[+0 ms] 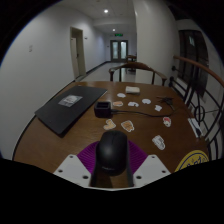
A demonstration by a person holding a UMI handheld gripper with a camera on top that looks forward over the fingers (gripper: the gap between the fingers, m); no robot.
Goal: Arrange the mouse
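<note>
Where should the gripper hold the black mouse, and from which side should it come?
Probably by its two long flanks, coming from the rear: the black mouse lies lengthwise between the fingers of the gripper, its narrow body fitting their gap.

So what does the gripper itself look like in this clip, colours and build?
Only the two fingers show, at the bottom of the gripper view. Each is a pale, whitish-grey, angular piece, with a purple pad on its inner face. No cables, markings, sleeve or hand are visible.
</note>
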